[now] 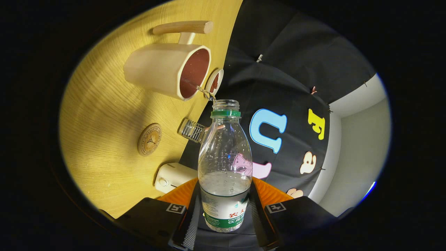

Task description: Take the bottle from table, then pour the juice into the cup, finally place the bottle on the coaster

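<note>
My gripper [224, 212] is shut on a clear plastic bottle [224, 153], both fingers pressing on its labelled lower body. The bottle has a green neck ring, no cap, and a little clear liquid inside. The view is tilted, so the wooden table [104, 115] stands on its side. Just beyond the bottle's mouth is a cream cup [167, 69] with a reddish-brown inside and a wooden handle. A thin stream [200, 90] runs from the mouth into the cup. A round wooden coaster [149, 139] lies on the table beside the bottle, nearer to me than the cup.
A small cream dish [214, 82] with a reddish inside sits right by the cup's rim. A small wire-wrapped glass holder [191, 130] stands at the table's edge behind the bottle. A white box with a knob [172, 178] lies close to my fingers.
</note>
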